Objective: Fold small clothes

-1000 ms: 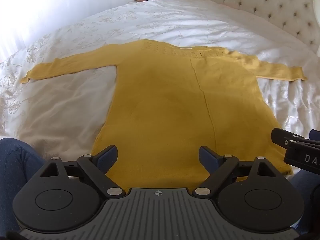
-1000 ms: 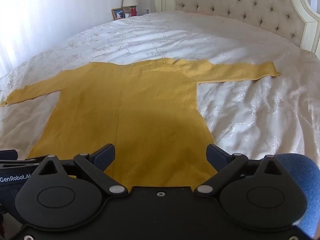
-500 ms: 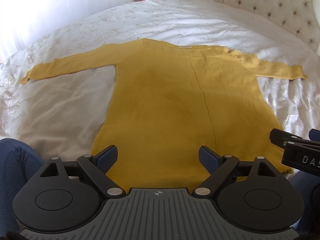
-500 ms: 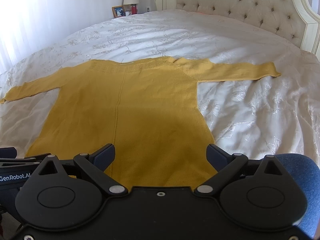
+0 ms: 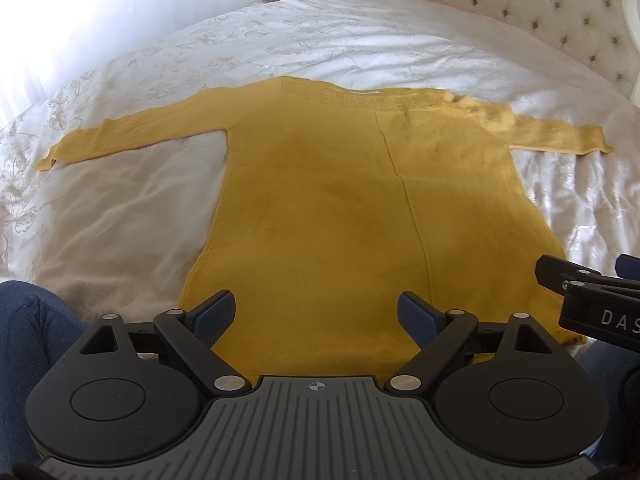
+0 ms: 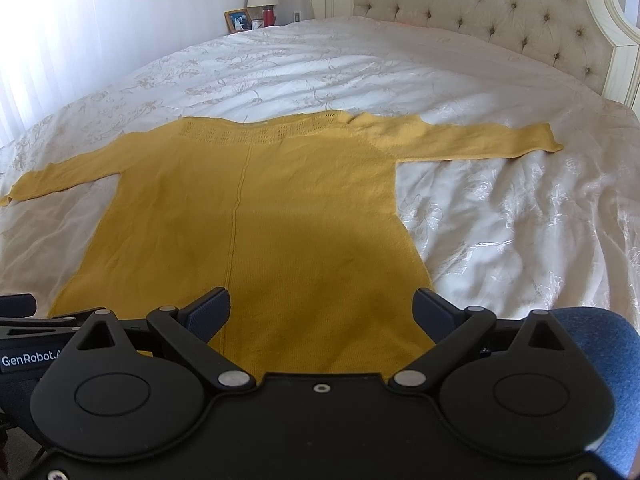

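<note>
The left tongs (image 5: pixel 316 312) are hanging spread wide and empty just above the near hem of the yellow knit sweater (image 5: pixel 340 208), and the right tongs (image 6: pixel 322 310) are likewise splayed and holding nothing, hovering over the hem toward the sweater's right side. The sweater is lying flat, seemingly back side up, on the white embroidered bedspread (image 6: pixel 500 220), its neckline toward the tufted headboard (image 6: pixel 480 12), its left sleeve (image 5: pixel 132 136) and right sleeve (image 6: pixel 480 140) stretched straight out to either side. No fold looks to be started yet.

To do this step well, each pair of tongs should probably be dropping onto a hem corner, or onto a sleeve cuff, pinching through both knit layers rather than only the top one. The knit is looking soft and stretchy, so a lift taken evenly on both sides should be keeping the edges aligned; a lopsided pull is likely dragging the body askew across the slippery bedspread. The centre seam (image 6: pixel 236 216) is offering a handy line for judging a straight fold.
</note>
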A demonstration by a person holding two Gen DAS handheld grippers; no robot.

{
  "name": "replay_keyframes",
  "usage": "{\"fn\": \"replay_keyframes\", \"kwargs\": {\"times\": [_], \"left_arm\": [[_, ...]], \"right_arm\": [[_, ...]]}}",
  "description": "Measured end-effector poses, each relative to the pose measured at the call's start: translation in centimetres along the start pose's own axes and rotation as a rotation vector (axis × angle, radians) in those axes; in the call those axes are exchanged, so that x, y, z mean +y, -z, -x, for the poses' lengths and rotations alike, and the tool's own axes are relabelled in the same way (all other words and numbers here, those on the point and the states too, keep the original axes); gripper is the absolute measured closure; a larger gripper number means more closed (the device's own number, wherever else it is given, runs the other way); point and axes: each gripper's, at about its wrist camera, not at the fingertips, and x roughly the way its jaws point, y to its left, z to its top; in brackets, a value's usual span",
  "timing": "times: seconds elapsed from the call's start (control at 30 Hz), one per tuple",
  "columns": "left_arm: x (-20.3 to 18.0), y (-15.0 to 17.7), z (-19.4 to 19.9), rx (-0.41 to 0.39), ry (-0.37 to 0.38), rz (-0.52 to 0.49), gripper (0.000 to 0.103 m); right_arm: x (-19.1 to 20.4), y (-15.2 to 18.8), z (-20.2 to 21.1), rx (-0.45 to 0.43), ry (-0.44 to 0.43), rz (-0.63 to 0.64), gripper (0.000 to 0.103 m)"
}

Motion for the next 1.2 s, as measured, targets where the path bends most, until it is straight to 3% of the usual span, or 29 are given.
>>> {"fn": "replay_keyframes", "kwargs": {"times": [0.57, 1.0, 1.1, 1.2], "left_arm": [[-0.1, -0.3, -0.1, -0.003, -0.002, -0.002, 0.014], [1.6, -1.6, -1.5, -0.008, 0.038, 0.02, 0.015], [2.8, -2.5, -2.2, -0.021, 0.035, 0.03, 0.017], [4.3, -3.6, -3.0, -0.034, 0.018, 0.036, 0.028]], "right_arm": [[0.1, 0.1, -0.2, 0.009, 0.002, -0.002, 0.005], [-0.1, -0.7, -1.0, 0.077, -0.002, -0.022, 0.005], [-0.5, -1.1, -1.4, 0.094, -0.041, -0.06, 0.005], [-1.2, -2.1, -2.2, 0.118, -0.098, -0.107, 0.006]]}}
